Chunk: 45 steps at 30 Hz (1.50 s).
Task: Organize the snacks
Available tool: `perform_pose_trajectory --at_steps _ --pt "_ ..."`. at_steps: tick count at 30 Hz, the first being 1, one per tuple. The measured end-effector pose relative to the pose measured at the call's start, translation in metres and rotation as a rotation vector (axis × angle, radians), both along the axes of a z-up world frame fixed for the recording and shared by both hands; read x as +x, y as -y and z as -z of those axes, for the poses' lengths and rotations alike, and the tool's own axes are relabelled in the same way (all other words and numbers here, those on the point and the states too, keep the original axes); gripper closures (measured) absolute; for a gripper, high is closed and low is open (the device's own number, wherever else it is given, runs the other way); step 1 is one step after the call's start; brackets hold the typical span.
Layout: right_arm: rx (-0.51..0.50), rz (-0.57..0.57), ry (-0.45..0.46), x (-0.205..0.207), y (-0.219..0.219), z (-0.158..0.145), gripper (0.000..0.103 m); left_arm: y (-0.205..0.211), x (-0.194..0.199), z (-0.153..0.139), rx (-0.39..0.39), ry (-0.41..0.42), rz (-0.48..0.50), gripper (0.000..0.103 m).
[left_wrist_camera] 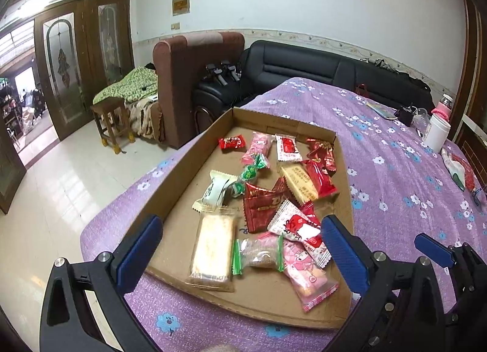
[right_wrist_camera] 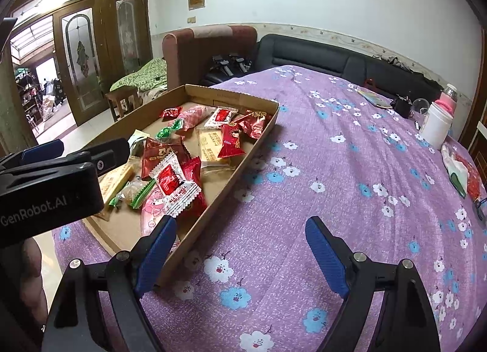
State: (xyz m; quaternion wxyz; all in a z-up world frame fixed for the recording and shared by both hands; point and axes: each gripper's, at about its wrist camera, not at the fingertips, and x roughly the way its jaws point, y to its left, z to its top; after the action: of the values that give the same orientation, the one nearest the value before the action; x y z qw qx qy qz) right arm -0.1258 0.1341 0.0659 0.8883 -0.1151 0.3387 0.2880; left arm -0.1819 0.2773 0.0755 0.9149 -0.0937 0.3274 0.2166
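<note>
The table, covered by a purple floral cloth [right_wrist_camera: 334, 169], carries a shallow cardboard tray [left_wrist_camera: 182, 175] near its left edge; a white jar [right_wrist_camera: 436, 126] stands at the far right corner.

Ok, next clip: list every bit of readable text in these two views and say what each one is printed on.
"GenRobot.AI": on the black body of the left gripper, seen in the right wrist view.
"ALL'S WELL": on the white and red snack packet in the cardboard tray.
Print on the other wrappers, including the beige biscuit pack: too small or blurred to read.
Wall plaque: unreadable.
</note>
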Motion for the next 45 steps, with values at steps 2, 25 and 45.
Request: perform_pose_trajectory --at_steps 2,25,45 --pt "-0.005 -0.001 -0.002 -0.001 -0.002 0.001 0.013 -0.002 0.001 0.002 -0.008 -0.006 0.001 0.0" --pt "-0.038 -0.017 -0.015 -0.004 -0.016 0.006 0.013 -0.014 0.002 0.012 -0.078 -0.042 0.005 0.0" --pt "-0.038 -0.028 -0.016 -0.007 -0.017 0.008 0.013 -0.015 0.007 0.017 -0.098 -0.058 0.009 0.0"
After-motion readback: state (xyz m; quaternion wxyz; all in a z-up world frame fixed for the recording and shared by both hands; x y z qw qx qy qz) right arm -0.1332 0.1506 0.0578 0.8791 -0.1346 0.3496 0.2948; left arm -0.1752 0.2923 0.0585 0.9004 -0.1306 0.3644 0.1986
